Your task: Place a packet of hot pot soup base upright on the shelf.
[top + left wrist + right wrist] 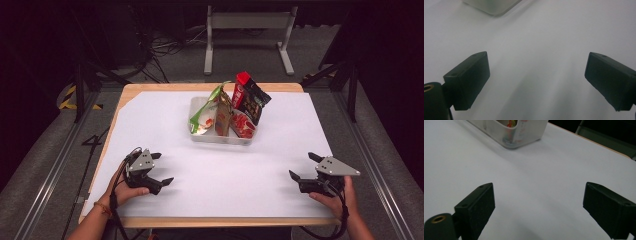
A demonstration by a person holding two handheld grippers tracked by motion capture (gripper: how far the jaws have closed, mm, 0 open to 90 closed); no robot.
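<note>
A clear plastic bin (pixel 220 136) stands at the middle back of the white-covered table (pixel 220 175). Snack packs stand in it: a green bag (pixel 205 112), a brown pouch (pixel 222 117), a red and black pack (pixel 251 100) and a red pack (pixel 243 125). My left gripper (pixel 161 168) rests near the front left, open, with nothing between its jaws (pixel 536 80). At the front right my right gripper (pixel 303 166) is open and empty too (pixel 539 202). The bin's corner (pixel 519 135) shows ahead of the right gripper, and a corner of the bin (pixel 491 6) shows ahead of the left one.
A wide stretch of white table cover lies between the two grippers and the bin. The wooden table edge (pixel 210 221) runs along the front. Behind the table stand a grey metal frame (pixel 247 35) and cables on the floor.
</note>
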